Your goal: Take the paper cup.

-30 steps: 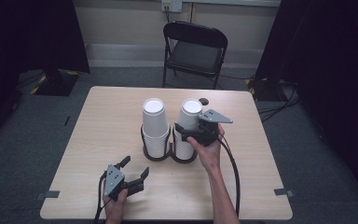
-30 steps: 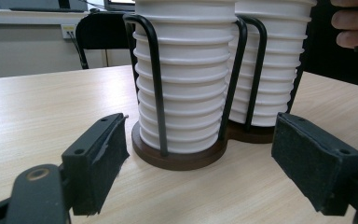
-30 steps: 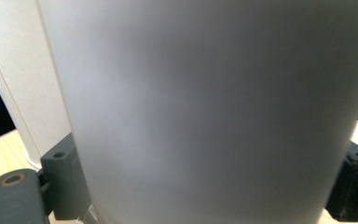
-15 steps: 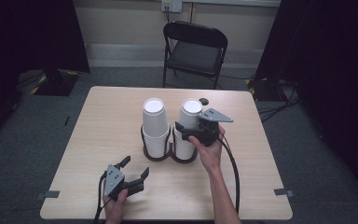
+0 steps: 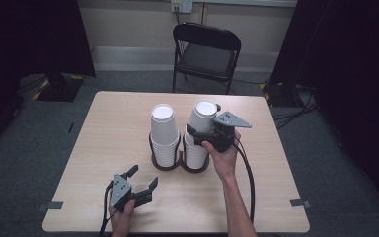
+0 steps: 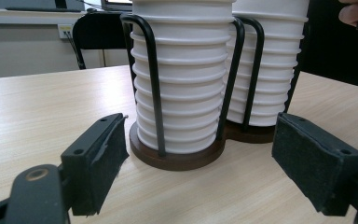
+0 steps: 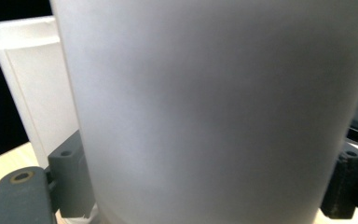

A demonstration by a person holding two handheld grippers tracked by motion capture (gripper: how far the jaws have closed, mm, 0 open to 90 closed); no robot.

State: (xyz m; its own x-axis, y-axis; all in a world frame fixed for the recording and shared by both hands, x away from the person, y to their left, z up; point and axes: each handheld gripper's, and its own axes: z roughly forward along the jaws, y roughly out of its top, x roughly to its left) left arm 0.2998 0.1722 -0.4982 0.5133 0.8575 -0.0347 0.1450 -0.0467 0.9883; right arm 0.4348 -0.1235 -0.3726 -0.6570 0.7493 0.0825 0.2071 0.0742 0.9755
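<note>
Right tongs [image 5: 197,134] have just been closing, now pinching the top white paper cup [image 5: 203,116] between them for lifting; left tongs [image 5: 143,178] sitting spread

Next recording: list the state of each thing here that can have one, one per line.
Right gripper: its fingers have just been closing and now sit against the top cup of the right stack.
Left gripper: open, holding nothing, low over the table.
Left cup stack: upright in its black wire holder.
Right cup stack: upright in its holder.
Folding chair: unfolded, empty.
</note>
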